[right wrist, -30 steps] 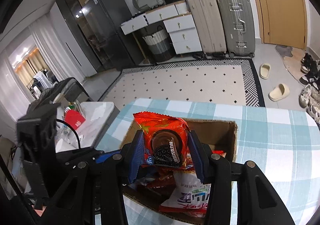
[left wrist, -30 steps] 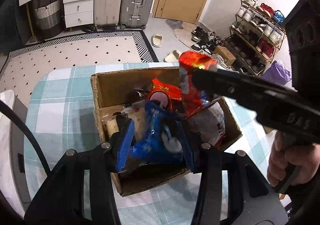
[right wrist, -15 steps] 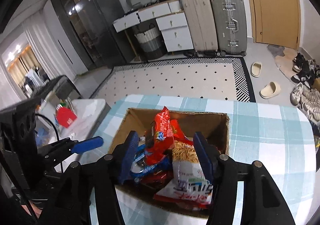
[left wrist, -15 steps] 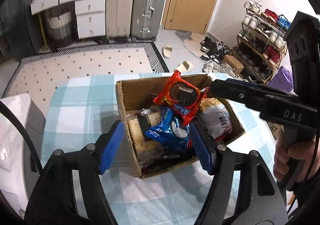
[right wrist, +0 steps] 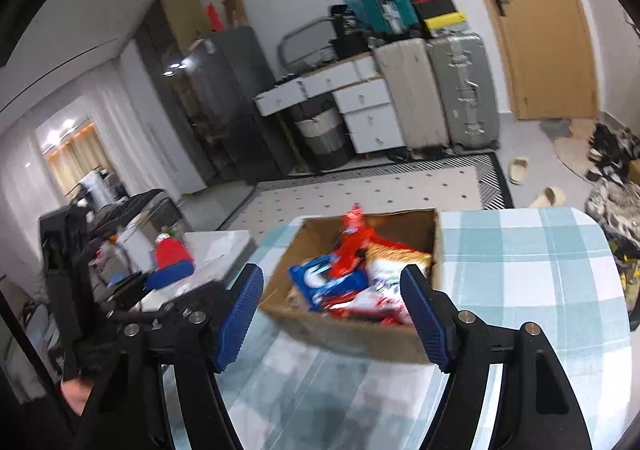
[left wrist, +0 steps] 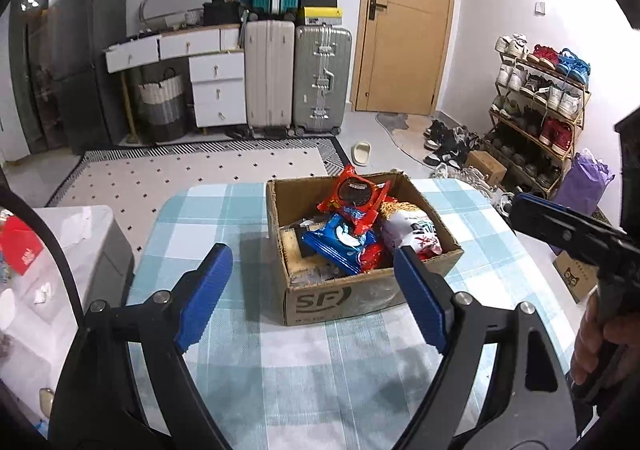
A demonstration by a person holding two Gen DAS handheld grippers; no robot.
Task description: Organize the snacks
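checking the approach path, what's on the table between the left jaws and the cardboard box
Nothing: only bare checked tablecloth lies between the open left gripper and the cardboard box, as the left wrist view shows.

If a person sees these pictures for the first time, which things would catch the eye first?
Probably the cardboard box in the middle of the checked tablecloth, heaped with bright snack packets: a red packet stands tallest at the back, a blue packet lies below it. In the foreground, the blue pads of the open left gripper frame the box with nothing between them.
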